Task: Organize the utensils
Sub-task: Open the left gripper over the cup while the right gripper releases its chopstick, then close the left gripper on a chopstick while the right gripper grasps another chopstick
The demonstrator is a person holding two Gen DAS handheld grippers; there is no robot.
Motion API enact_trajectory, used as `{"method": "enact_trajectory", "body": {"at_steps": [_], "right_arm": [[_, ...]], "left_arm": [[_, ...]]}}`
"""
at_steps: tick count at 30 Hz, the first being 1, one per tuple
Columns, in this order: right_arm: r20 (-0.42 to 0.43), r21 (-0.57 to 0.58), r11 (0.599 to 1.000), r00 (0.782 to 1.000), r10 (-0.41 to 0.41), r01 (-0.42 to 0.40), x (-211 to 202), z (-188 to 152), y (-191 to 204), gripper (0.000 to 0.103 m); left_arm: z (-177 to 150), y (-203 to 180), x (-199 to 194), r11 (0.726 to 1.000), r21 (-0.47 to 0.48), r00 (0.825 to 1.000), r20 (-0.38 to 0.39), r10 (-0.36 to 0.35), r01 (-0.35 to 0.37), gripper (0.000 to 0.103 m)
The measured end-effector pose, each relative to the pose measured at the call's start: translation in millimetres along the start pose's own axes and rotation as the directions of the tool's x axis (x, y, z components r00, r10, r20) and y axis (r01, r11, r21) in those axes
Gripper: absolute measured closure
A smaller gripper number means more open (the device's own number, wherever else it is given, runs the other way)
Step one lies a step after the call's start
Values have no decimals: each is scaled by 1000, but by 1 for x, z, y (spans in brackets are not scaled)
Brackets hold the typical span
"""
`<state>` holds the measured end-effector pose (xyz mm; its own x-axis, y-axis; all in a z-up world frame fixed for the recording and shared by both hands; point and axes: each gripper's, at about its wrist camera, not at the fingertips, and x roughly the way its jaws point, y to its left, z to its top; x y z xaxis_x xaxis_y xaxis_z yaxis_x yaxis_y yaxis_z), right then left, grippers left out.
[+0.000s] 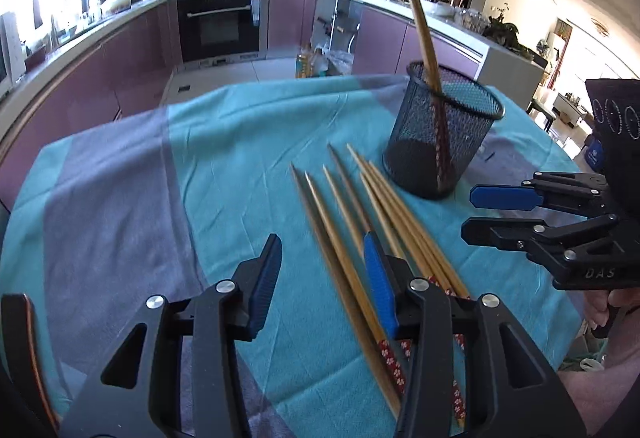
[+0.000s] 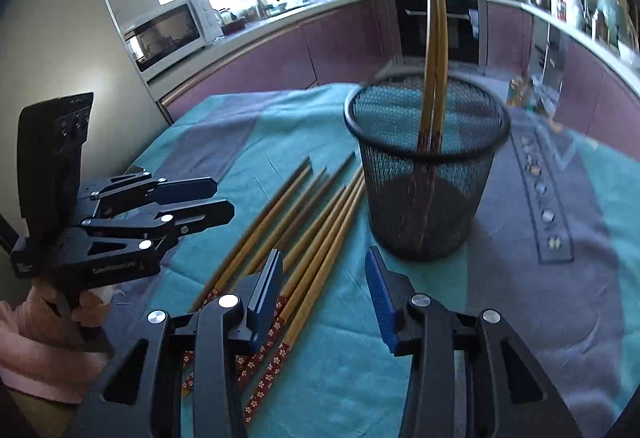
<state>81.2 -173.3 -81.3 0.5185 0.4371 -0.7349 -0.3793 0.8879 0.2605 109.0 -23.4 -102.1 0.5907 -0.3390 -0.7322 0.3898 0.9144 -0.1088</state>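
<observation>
Your chopsticks come in two lots, both best placed vs the black mesh cup (image 1: 444, 134). Two chopsticks (image 1: 424, 34) stand inside the cup, leaning on its rim, tips well above it; in the right wrist view the same pair (image 2: 434, 50) rises side by side out of the cup (image 2: 424, 190), patterned ends down at the bottom. The rest, a loose fan of bamboo chopsticks (image 1: 360, 222), lie flat on the cloth just beside the cup's base, thin tips pointing toward it, red flower-print handle ends pointing away from it, toward you. Six or so in the fan; exact count hard to tell where they overlap. In the right wrist view the fan (image 2: 304, 238) sits left of the cup, nearest tip close to its wall but not touching.

Your left gripper (image 1: 320, 278) hangs over the handle half of the fan, away from the cup, jaws spread wide, nothing btwn them; its blue-padded finger (image 1: 380, 286) overlaps a few sticks in the view, contact can't be told. Your right gripper (image 2: 324, 294) is on the near side of the cup, also spread wide w/ nothing held, one finger over the handle ends, the other over bare cloth near the cup's base. Seen from the left cam, the right gripper (image 1: 472, 214) sits level beside the cup's foot, apart from it.

Under it all: a teal and grey tablecloth (image 1: 160, 178). Beyond the cup, purple kitchen cabinets (image 1: 132, 50), a built-in oven (image 1: 220, 26); a microwave (image 2: 168, 30) on the counter.
</observation>
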Motion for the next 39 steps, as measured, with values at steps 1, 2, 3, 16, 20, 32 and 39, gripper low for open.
{"method": "enact_trajectory", "body": {"at_steps": [1, 2, 3, 16, 20, 32, 39], "right_arm": [[-8, 6, 1000, 1000, -3, 3, 3, -2, 0, 64], [-15, 12, 1000, 1000, -2, 3, 5, -3, 0, 65], [-20, 14, 1000, 1000, -6, 6, 7, -5, 0, 65], [-53, 0, 998, 996, -69, 69, 27, -15, 10, 70], [-52, -5, 997, 995, -81, 81, 27, -14, 11, 70], [-56, -55, 986, 985, -164, 161, 35, -9, 17, 78], [-46, -45, 984, 984, -174, 172, 42, -3, 16, 85]], "left_arm": [[1, 0, 6, 1000, -5, 1000, -8, 0, 0, 62], [-3, 1, 9, 1000, -9, 1000, -17, 1, -2, 62], [-6, 1, 11, 1000, -12, 1000, -23, 5, -6, 62], [-5, -13, 37, 999, 4, 995, -89, 42, -41, 62], [-3, -13, 38, 999, 5, 995, -93, 41, -40, 62], [4, -12, 46, 1000, 7, 993, -119, 26, -26, 69], [18, -6, 61, 1000, -20, 991, -135, 21, -24, 74]]}}
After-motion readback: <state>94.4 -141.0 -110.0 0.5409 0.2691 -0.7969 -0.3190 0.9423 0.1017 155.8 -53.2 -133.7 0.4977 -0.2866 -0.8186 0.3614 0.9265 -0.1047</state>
